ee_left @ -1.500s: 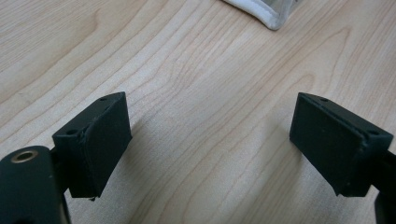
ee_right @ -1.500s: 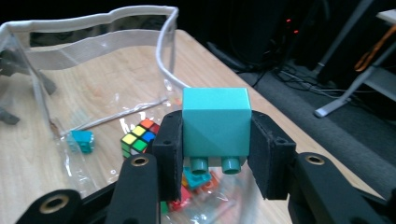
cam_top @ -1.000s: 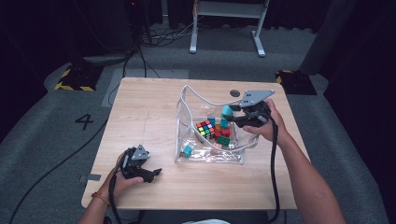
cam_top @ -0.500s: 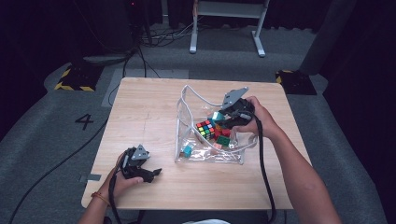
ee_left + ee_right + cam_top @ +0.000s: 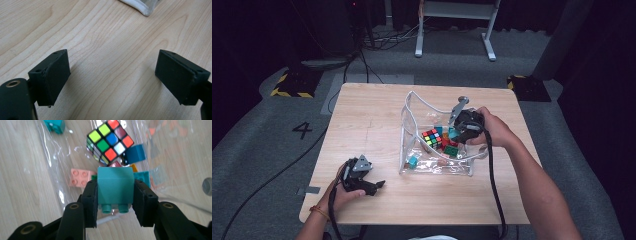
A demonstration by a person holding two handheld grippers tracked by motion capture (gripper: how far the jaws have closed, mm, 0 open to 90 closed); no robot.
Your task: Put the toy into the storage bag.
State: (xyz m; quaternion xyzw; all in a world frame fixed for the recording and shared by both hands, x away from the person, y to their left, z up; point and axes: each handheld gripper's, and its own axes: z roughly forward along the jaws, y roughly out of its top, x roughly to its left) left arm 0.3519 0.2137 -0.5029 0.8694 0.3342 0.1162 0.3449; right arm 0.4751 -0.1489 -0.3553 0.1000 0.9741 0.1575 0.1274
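A clear plastic bag point(image 5: 412, 117) with a white rim lies open on the wooden table point(image 5: 372, 125). Inside it are a colourful puzzle cube point(image 5: 431, 137) point(image 5: 108, 141) and several toy bricks, among them a pink brick point(image 5: 78, 177) and a dark teal one point(image 5: 135, 153). My right gripper point(image 5: 458, 134) point(image 5: 115, 195) hangs over the bag's mouth, shut on a teal brick point(image 5: 115, 185) whose studs point back toward the camera. My left gripper point(image 5: 373, 186) point(image 5: 112, 75) rests at the table's near left, open over bare wood with nothing between its jaws.
One small teal brick point(image 5: 413, 160) point(image 5: 54, 125) lies near the bag's front left corner. A corner of the bag's white rim point(image 5: 140, 6) shows at the top of the left gripper view. Grey floor, cables and a metal stand point(image 5: 454, 25) lie beyond the table.
My right gripper has moved left and down over the bag with the teal brick still in it. The left gripper has stayed put.
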